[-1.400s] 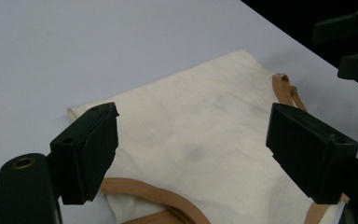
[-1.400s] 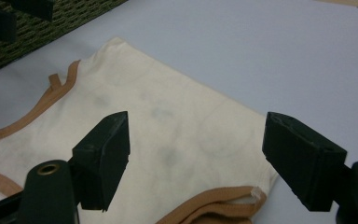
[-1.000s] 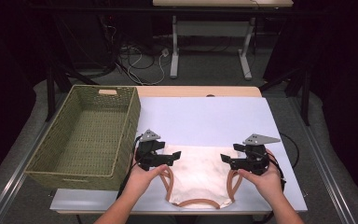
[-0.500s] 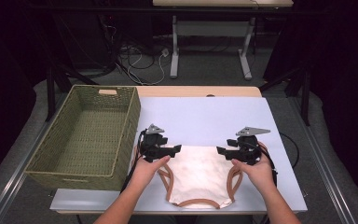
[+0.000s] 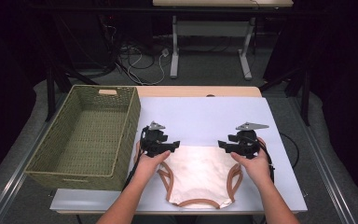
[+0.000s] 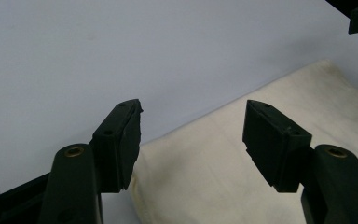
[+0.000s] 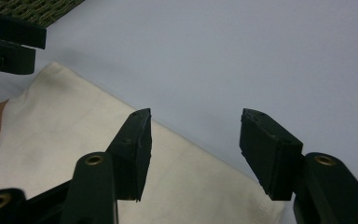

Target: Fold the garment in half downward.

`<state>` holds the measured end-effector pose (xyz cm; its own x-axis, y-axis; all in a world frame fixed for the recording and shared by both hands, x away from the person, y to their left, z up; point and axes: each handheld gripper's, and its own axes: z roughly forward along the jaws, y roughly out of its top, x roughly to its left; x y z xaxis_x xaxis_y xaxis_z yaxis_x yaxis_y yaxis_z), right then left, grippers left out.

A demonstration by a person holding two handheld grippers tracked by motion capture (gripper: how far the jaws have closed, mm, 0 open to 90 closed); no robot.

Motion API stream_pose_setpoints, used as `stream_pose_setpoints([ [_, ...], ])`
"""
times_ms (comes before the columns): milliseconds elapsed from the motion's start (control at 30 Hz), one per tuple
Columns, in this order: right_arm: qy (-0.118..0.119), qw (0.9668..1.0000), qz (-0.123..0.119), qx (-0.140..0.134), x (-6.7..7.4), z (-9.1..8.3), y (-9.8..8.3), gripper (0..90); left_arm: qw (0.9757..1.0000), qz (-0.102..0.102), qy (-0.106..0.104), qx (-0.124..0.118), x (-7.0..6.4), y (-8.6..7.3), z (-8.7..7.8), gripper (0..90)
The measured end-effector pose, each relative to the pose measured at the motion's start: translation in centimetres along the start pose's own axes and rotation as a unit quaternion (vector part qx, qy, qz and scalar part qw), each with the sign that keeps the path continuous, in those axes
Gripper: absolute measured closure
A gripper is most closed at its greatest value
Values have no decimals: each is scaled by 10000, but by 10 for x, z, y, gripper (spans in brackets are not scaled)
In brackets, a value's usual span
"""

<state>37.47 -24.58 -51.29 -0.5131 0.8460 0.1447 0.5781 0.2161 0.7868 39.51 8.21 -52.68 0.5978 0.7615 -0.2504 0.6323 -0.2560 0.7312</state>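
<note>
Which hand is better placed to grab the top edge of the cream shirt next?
Probably neither beats the other. The left gripper sits at the far left corner of the cream shirt, the right gripper at its far right corner. Both jaws have just been closing, the hem between them, not yet pinched.

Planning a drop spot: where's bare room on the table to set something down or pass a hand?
Free: the table strip beyond the garment, running from the basket to the right edge, and the basket's empty inside. Narrow margin right of the right hand-held gripper. Crowded: the near middle, where the garment and both forearms lie, and between the left hand-held gripper and the basket.
</note>
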Motion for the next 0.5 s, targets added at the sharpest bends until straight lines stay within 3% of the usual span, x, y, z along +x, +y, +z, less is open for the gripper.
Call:
stream_pose_setpoints([
  [67,16,10000,23,33,-3,2,-1,436,9999,50,130,4,1,-1,2,395],
  [167,-53,9999,-13,112,-8,4,-4,436,9999,69,133,73,4,-1,5,402],
  [233,-42,9999,87,116,-11,4,-6,436,9998,104,135,101,7,-2,7,409],
  [400,-105,9996,222,143,-15,4,-11,436,9999,-12,102,55,9,-2,9,445],
  [500,-158,9995,224,139,-17,5,-14,436,9997,67,231,108,9,-3,12,445],
])
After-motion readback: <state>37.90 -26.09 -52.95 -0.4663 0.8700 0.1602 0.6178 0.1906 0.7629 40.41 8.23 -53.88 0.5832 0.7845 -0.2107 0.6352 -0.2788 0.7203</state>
